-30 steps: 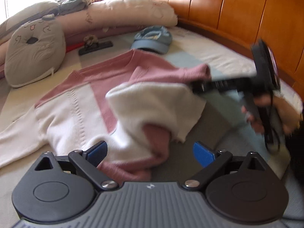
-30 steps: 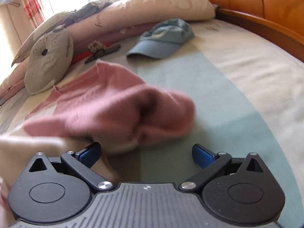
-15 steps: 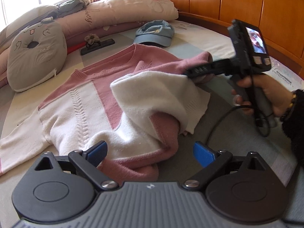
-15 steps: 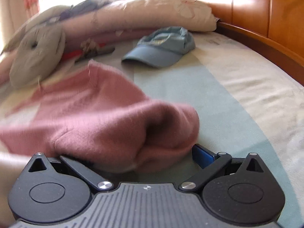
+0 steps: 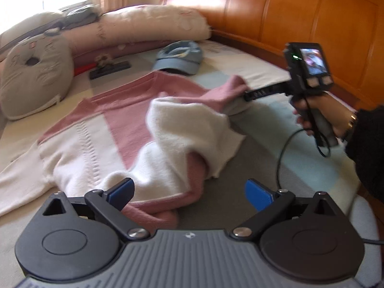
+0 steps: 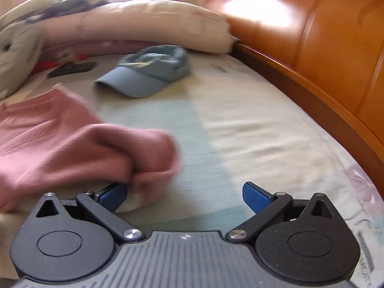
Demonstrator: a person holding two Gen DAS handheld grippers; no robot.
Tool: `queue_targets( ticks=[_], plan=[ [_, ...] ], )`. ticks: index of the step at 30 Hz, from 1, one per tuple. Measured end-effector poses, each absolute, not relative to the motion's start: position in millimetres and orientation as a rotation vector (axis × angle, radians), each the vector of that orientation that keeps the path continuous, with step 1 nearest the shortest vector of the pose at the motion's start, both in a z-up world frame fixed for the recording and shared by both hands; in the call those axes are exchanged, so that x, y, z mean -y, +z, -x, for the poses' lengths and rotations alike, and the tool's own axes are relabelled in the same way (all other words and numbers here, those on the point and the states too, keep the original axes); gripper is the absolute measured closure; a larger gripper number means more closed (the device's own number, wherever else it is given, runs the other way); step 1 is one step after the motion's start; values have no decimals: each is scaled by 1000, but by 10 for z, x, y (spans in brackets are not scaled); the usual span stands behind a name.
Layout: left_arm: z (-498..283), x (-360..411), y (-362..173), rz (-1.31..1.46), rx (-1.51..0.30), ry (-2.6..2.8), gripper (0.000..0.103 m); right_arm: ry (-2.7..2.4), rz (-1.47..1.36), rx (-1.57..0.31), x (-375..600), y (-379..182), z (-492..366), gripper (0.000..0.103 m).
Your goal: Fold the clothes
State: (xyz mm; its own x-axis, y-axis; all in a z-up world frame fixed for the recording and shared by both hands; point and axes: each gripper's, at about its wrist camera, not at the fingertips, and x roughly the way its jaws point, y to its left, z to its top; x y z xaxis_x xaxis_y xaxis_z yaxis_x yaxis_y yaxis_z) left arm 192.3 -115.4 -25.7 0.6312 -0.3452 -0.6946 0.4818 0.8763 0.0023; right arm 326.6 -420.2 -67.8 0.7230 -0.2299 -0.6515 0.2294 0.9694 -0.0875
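Note:
A pink and white sweater (image 5: 96, 129) lies spread on the bed, its right side folded over into a loose white and pink heap. My left gripper (image 5: 189, 192) hovers open just short of the pink hem, holding nothing. In the left wrist view, a hand holds my right gripper (image 5: 249, 94) with its tips at the sweater's raised pink corner. The right wrist view shows that gripper (image 6: 184, 194) open, with the bunched pink sweater (image 6: 144, 148) resting against its left pad and not clamped.
A blue cap (image 5: 178, 57) lies beyond the sweater. A grey cat-face cushion (image 5: 36, 76) and long pillows (image 5: 148, 26) line the far side. The wooden headboard (image 5: 300, 12) runs along the right. A black cable (image 5: 283, 148) hangs from the right gripper.
The pink fold that covered the right gripper's left finger has slipped to its left side, so the pad shows again. The right gripper has shifted slightly right. The left gripper stays open.

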Motion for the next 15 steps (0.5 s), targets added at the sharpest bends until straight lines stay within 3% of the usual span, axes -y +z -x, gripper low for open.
queue_targets(
  ticks=[9, 15],
  plan=[
    [-1872, 1214, -285, -236, -762, -477, 4, -9, -149, -768, 4042, -647, -3132, 0],
    [-1917, 1155, -345, -230, -786, -449, 4, -64, -232, -760, 3863, -874, -3533, 0]
  ],
)
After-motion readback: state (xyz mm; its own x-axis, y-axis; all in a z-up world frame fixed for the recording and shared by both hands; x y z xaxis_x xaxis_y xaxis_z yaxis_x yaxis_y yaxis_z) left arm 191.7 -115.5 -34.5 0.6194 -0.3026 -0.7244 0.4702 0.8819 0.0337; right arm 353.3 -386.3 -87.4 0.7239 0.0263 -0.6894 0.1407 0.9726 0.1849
